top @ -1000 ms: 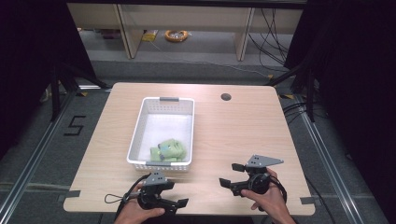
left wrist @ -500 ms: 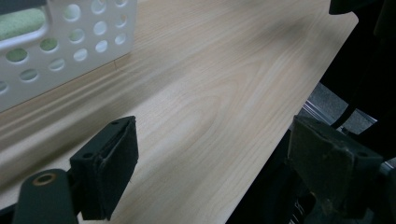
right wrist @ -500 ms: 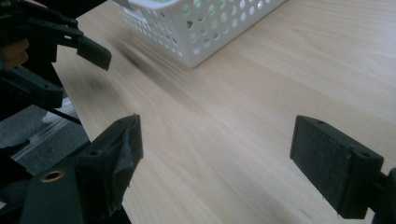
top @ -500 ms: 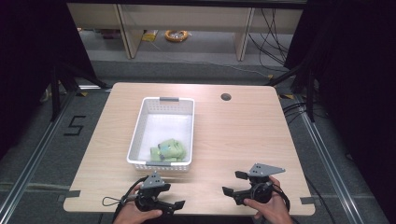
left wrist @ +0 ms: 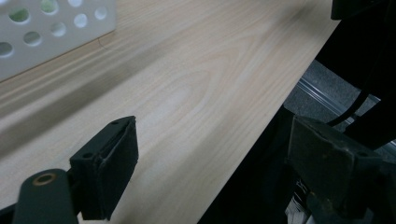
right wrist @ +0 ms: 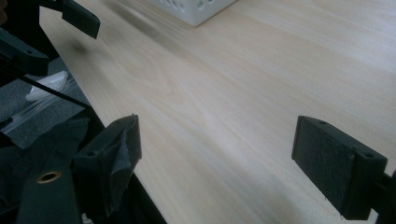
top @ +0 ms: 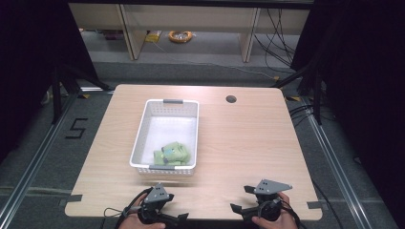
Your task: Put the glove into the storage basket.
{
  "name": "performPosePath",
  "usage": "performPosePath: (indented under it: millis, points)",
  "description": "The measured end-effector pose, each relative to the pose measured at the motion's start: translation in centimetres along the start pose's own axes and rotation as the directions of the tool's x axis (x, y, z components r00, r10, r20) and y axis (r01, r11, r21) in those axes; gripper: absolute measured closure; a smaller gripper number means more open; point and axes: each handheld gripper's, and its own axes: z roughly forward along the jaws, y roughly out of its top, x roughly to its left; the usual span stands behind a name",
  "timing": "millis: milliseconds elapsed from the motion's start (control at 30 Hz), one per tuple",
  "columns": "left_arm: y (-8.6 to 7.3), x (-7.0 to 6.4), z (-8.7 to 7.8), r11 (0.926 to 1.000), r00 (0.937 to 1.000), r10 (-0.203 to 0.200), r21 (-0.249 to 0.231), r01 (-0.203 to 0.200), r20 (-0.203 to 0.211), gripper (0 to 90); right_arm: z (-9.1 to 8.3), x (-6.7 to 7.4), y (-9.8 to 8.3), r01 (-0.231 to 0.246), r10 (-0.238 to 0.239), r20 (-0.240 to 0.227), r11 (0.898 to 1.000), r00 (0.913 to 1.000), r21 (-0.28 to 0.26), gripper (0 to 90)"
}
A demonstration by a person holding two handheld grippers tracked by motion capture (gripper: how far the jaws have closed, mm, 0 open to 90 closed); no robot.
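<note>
Both grippers sit at the near edge of the table (top: 248, 143), well apart from each other and from the work. The left gripper (top: 173, 215) has its jaws spread wide with nothing between them; in the left gripper view one jaw hangs over the wood and the other past the table's edge. The right gripper (top: 242, 199) is likewise spread wide and empty, both jaws above bare tabletop in its own view. The green soft toy (top: 173, 153) lies in the near end of the white basket (top: 165, 102), close against the near wall, apparently slumped on its side; its exact pose is too small to tell. The basket stands left of centre, just beyond the left gripper. Judged risks: a reach from this low, near position must clear the basket's near wall, and a jaw catching the rim would likely shove or tip the light basket across the smooth table. The toy is soft, so a shallow pinch may grip only loose fabric and slip. The trailing cable could snag the table edge.
</note>
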Motion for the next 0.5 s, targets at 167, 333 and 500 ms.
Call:
performPosePath:
  millis: [167,333,500]
  points:
    - [-0.3,-0.43,0.06,1.0,1.0,0.009,0.003,-0.009,-0.001,15.7,-0.39,0.33,-0.59,-0.001,0.001,0.027,1.0,0.9996,0.013,16.4]
    - [-0.31,-0.29,0.03,0.9996,0.9996,0.024,0.015,-0.024,-0.011,15.7,-0.49,0.29,-0.84,0.017,-0.017,0.039,1.0,0.9991,0.006,16.4]
    - [-0.27,-0.24,0.01,0.9992,0.9994,0.031,0.027,-0.031,-0.012,15.6,-0.53,0.54,-0.88,-0.002,0.001,0.028,1.0,0.9996,0.02,16.3]
